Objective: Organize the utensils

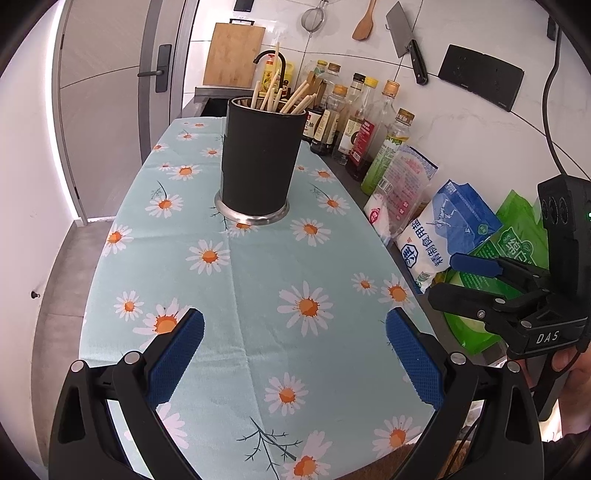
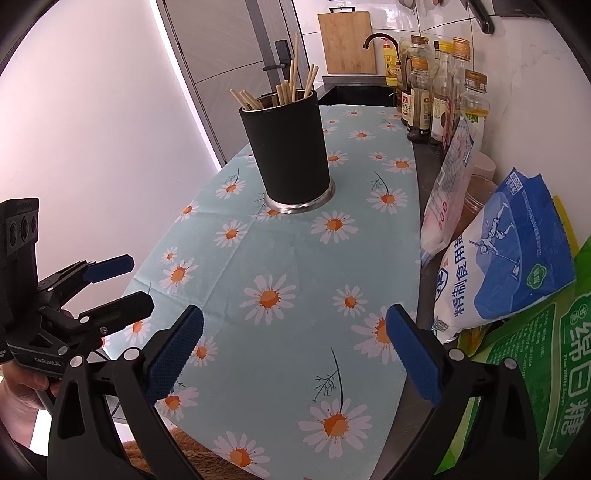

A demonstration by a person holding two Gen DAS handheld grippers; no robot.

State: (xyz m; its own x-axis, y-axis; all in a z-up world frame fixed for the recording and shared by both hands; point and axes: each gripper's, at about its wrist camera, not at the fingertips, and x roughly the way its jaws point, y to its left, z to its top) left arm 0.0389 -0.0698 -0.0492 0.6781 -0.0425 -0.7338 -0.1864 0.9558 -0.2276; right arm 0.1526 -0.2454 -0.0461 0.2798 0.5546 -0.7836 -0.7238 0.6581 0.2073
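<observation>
A black cylindrical utensil holder (image 1: 260,162) (image 2: 290,147) with a steel base stands upright on the daisy-print cloth (image 1: 258,280) (image 2: 295,266). Several wooden chopsticks (image 1: 275,92) (image 2: 291,86) stick out of its top. My left gripper (image 1: 293,336) (image 2: 122,282) hovers open over the near part of the cloth, nothing between its blue pads. My right gripper (image 2: 295,338) (image 1: 448,277) is also open and empty, beside the left one at the cloth's right edge. Both sit well short of the holder.
Bottles of oil and sauce (image 1: 354,122) (image 2: 439,96) line the wall on the right. Bags of salt (image 1: 447,229) (image 2: 498,251) and sugar (image 2: 546,369) lean there too. A cleaver (image 1: 406,40), spatula (image 1: 364,22) and cutting board (image 1: 232,55) are at the wall. A sink and tap (image 2: 380,40) lie behind.
</observation>
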